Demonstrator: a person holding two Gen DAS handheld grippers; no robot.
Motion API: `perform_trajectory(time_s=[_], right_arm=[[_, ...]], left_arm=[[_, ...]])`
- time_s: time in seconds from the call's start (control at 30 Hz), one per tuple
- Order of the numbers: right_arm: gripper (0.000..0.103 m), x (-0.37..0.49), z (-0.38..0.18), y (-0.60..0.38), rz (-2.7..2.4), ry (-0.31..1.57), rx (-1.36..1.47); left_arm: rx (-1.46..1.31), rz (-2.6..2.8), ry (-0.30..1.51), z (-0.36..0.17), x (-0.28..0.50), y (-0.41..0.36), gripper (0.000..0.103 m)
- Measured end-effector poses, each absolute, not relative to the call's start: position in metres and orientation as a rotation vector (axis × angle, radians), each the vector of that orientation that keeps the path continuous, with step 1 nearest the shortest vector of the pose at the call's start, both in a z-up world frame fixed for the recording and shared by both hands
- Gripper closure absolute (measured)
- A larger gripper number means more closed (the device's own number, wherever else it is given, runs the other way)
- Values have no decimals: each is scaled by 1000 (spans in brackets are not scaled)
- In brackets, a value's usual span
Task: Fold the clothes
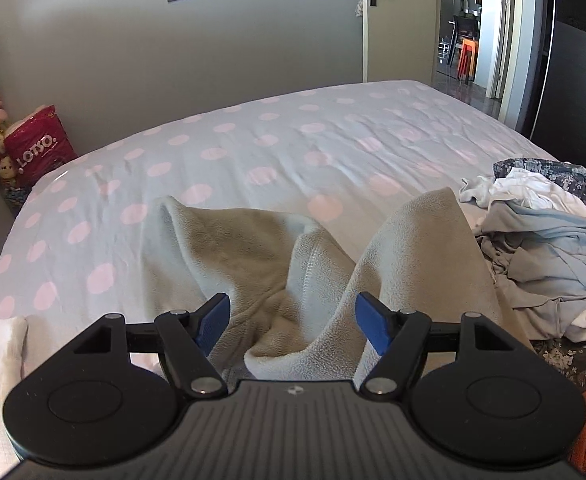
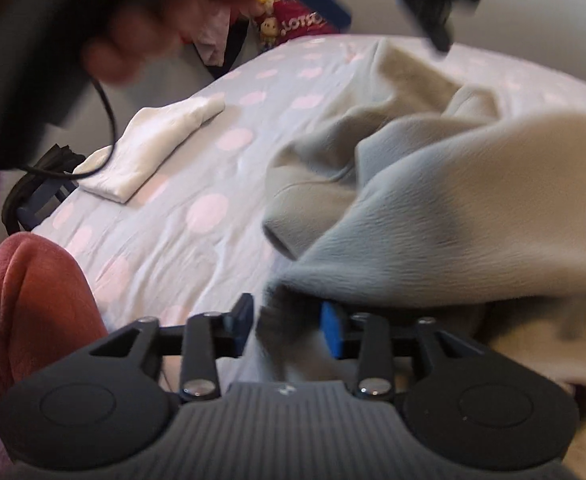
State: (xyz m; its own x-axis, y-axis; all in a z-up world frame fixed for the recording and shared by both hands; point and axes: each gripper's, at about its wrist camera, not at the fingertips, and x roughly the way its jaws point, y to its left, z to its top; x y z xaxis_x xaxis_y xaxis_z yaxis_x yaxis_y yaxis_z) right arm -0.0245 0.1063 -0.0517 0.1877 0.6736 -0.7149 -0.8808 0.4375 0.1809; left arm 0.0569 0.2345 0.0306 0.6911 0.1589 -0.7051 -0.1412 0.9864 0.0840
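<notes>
A bed with a pink-dotted sheet is shown before a grey wall, and at lower centre a crumpled beige fleece garment is draped between the spread fingers of the left gripper and right gripper.

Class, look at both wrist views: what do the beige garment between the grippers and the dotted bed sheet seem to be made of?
Beige garment: probably fleece, with a matte, fuzzy nap and thick, soft folds. Bed sheet: likely thin woven cotton, smooth and matte, with fine creases and printed pink dots.
</notes>
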Motion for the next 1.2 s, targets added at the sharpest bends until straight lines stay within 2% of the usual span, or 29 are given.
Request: perform_trajectory(time_s=[0.07,0.13,0.4,0.5,0.53,0.57,0.67,0.77,0.93,1.03,1.13,1.2], right_arm=[[53,-21,-42,85,1106,809,-306],[51,-13,-34,63,1072,793,-317],[51,78,-10,-16,769,741,-359],[49,123,3,-26,696,709,-360],[48,139,8,-25,682,699,-364],[46,155,12,-21,676,691,-370],[39,208,22,3,711,689,-373],[39,262,18,49,792,742,-387],[43,328,-23,144,959,899,-501],[55,348,-66,191,1004,1037,-613],[54,359,-103,217,1066,1203,-672],[49,360,-118,227,1093,1248,-704]], left_arm=[[22,168,797,26,66,236,34],[9,159,810,21,79,241,34],[-23,87,863,-18,145,255,33],[-40,58,946,-38,168,258,34],[-46,47,976,-44,176,259,41],[-60,33,1008,-51,182,261,52],[-89,-12,1087,-66,197,266,69],[-98,-56,1139,-79,205,272,80],[-133,-138,1183,-85,206,287,86],[-135,-188,1204,-83,206,295,89],[-128,-234,1220,-83,204,301,90],[-125,-260,1225,-83,203,305,91]])
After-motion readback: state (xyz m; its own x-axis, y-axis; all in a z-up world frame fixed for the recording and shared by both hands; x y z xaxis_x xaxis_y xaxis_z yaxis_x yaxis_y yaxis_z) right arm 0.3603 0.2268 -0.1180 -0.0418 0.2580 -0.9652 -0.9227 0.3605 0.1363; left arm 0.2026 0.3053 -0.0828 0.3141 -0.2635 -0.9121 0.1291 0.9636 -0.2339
